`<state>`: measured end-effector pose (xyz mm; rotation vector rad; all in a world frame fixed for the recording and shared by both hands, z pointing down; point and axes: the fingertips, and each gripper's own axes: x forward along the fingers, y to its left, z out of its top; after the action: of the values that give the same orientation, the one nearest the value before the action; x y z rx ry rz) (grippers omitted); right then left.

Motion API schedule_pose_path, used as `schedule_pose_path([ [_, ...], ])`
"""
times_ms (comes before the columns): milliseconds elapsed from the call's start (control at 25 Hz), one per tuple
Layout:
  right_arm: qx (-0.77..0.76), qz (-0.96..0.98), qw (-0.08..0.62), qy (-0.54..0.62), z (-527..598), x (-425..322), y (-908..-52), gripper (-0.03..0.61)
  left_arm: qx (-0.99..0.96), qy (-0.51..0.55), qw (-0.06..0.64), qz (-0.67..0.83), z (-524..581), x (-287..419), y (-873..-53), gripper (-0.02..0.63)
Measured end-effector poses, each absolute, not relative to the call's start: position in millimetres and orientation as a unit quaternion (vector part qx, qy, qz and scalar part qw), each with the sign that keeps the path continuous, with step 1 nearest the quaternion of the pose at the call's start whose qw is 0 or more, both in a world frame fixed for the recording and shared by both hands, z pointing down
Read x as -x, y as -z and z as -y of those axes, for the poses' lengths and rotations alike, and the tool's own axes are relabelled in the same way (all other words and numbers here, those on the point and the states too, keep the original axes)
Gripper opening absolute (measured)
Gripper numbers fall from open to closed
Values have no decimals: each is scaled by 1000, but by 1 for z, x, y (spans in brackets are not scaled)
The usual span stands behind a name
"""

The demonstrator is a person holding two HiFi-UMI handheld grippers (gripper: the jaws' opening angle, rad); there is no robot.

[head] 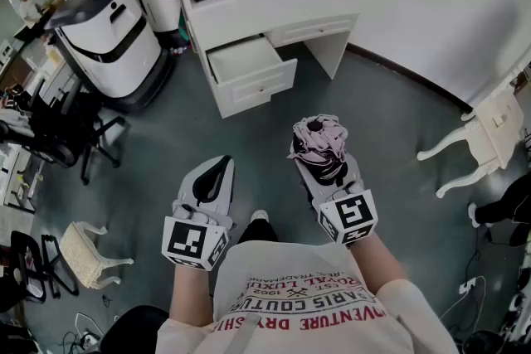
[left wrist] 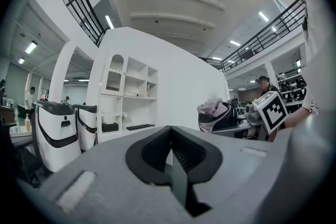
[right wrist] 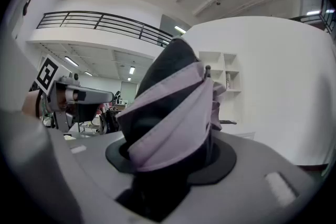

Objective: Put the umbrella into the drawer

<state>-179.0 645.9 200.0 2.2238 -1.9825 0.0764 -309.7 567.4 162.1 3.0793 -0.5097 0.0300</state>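
A folded pink and black umbrella (head: 319, 143) sticks out forward from my right gripper (head: 325, 166), whose jaws are shut on it; it fills the middle of the right gripper view (right wrist: 170, 113). My left gripper (head: 212, 178) is level beside it, its jaws shut with nothing between them (left wrist: 170, 152). The umbrella also shows to the right in the left gripper view (left wrist: 216, 114). The white desk (head: 274, 16) stands ahead, its left drawer (head: 249, 70) pulled open and looking empty.
Two white robot bases (head: 104, 37) stand left of the desk. A black office chair (head: 70, 133) is at the left, a tipped white chair (head: 485, 137) at the right, and a small wicker stool (head: 87, 254) at lower left. Grey floor (head: 199, 137) lies between me and the desk.
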Motion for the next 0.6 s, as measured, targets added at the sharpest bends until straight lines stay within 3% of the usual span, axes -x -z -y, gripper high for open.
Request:
schedule_pose_path([
  [600, -746, 661, 72, -31, -646, 166, -209, 214, -988, -28, 13, 154, -567, 293, -177, 3],
])
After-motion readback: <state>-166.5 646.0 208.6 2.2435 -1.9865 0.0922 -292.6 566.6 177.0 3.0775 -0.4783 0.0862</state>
